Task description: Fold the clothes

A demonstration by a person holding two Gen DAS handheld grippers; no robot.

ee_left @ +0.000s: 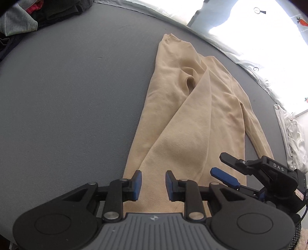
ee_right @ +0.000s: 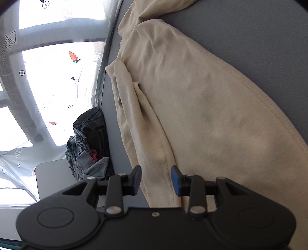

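Note:
A beige long-sleeved garment [ee_left: 192, 115] lies partly folded on the grey surface [ee_left: 67, 96], one side turned diagonally over the middle. My left gripper [ee_left: 153, 182] hovers over its near hem, open, with only fabric below the gap and nothing pinched. My right gripper [ee_left: 218, 163] sits at the garment's right edge, open and angled left. In the right wrist view the right gripper [ee_right: 156, 178] stands open above a sleeve seam of the garment [ee_right: 192, 105]; its pads do not press the cloth.
A pile of dark and grey clothes [ee_left: 19, 17] sits at the far left corner, and shows as a heap [ee_right: 90, 146] in the right wrist view. A white garment [ee_left: 294, 138] lies at the right. A bright curtain with carrot prints [ee_right: 57, 67] runs along the surface's edge.

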